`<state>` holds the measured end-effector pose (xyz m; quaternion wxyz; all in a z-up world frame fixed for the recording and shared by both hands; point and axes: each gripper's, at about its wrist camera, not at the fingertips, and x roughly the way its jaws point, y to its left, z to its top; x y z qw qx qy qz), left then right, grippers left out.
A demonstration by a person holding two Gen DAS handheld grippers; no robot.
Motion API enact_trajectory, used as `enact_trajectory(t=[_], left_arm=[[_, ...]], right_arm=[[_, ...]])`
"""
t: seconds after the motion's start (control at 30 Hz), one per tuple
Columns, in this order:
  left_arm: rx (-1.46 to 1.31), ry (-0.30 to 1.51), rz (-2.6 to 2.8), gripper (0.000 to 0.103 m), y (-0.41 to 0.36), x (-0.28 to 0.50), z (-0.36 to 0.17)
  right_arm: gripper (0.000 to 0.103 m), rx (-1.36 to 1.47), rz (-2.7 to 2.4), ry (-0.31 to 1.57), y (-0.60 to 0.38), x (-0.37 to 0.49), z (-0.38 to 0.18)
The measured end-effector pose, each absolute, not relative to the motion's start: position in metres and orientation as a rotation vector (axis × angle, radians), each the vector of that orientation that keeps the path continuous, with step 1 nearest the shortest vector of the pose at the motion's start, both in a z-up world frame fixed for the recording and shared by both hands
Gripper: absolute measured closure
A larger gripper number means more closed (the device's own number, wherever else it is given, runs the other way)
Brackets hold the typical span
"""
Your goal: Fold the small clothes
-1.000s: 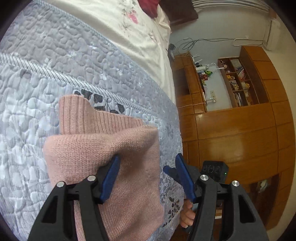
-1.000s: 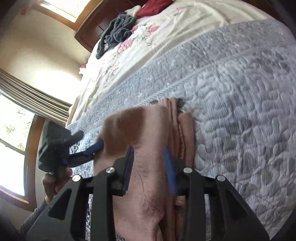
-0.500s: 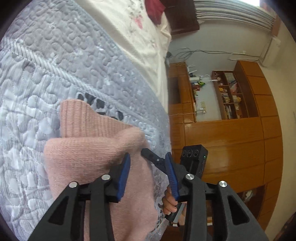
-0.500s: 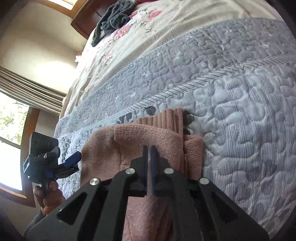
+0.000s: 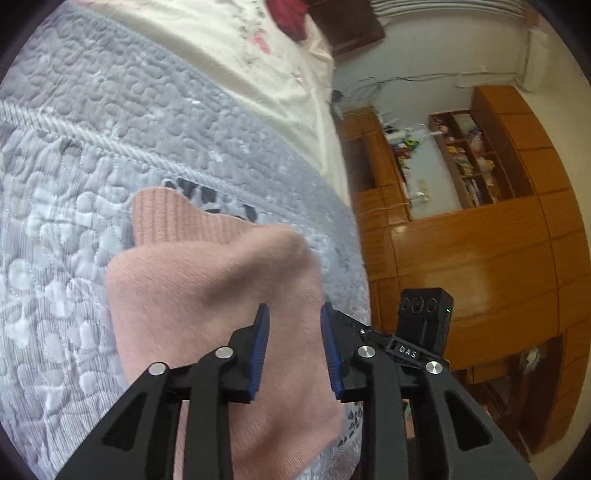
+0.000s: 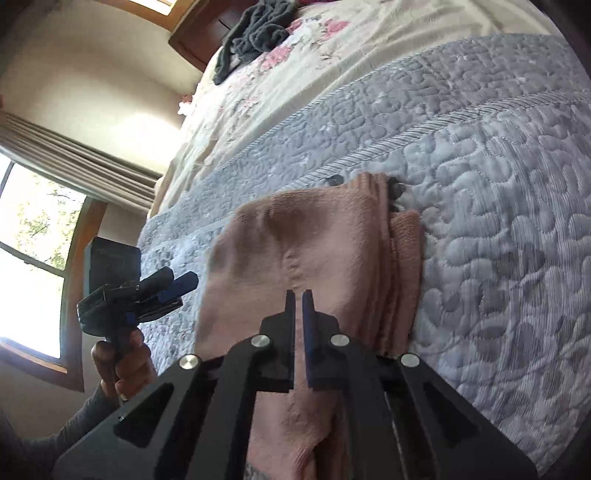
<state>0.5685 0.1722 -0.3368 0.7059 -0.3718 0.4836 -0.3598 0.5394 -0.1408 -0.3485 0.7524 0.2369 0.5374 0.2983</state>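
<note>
Since a second ago my right hand-held gripper (image 6: 299, 295) has pinched shut on a pucker of the pink knitted garment (image 6: 314, 251); my left hand-held gripper (image 5: 291, 317) has narrowed but stays open above it. Folded, the garment lies on the grey quilted bedspread (image 6: 498, 240). I judge the fold near done; next comes lifting and tidying.

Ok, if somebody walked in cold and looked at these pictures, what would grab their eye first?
Probably the pink sweater, folded into a thick bundle on the grey quilt at the bed's edge. Next, the two black grippers over it: the right gripper with jaws nearly shut above the knit, the left gripper with jaws apart. Farther up the bed lies a dark grey garment.
</note>
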Motion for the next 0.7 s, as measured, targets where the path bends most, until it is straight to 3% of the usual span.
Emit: enact_trajectory(t=[0.1, 0.13, 0.2, 0.23, 0.27, 0.4, 0.47, 0.63, 0.7], left_arm=[[-0.747, 1.088, -0.823, 0.076, 0.171, 0.538, -0.333], [-0.712, 1.121, -0.795, 0.076, 0.167, 0.535, -0.341], [-0.675, 1.181, -0.75, 0.087, 0.159, 0.536, -0.361], [-0.648, 1.191, -0.748, 0.099, 0.155, 0.535, -0.369], [-0.622, 1.196, -0.718, 0.101, 0.152, 0.536, -0.373], [-0.582, 1.196, -0.684, 0.101, 0.144, 0.534, -0.364], [-0.621, 1.152, -0.71, 0.088, 0.152, 0.525, -0.347], [-0.562, 1.152, -0.747, 0.088, 0.157, 0.491, -0.342], [-0.531, 1.223, -0.69, 0.099, 0.151, 0.495, -0.365]], right_arm=[[0.098, 0.436, 0.69, 1.223, -0.125, 0.519, -0.356], [0.103, 0.395, 0.658, 1.255, -0.122, 0.517, -0.368], [0.103, 0.37, 0.616, 1.267, -0.129, 0.517, -0.386], [0.103, 0.412, 0.604, 1.27, -0.137, 0.518, -0.391], [0.103, 0.439, 0.59, 1.27, -0.141, 0.517, -0.391], [0.103, 0.395, 0.541, 1.256, -0.143, 0.509, -0.375], [0.101, 0.408, 0.559, 1.239, -0.145, 0.498, -0.361], [0.099, 0.37, 0.599, 1.26, -0.134, 0.476, -0.363], [0.103, 0.314, 0.529, 1.285, -0.138, 0.479, -0.384]])
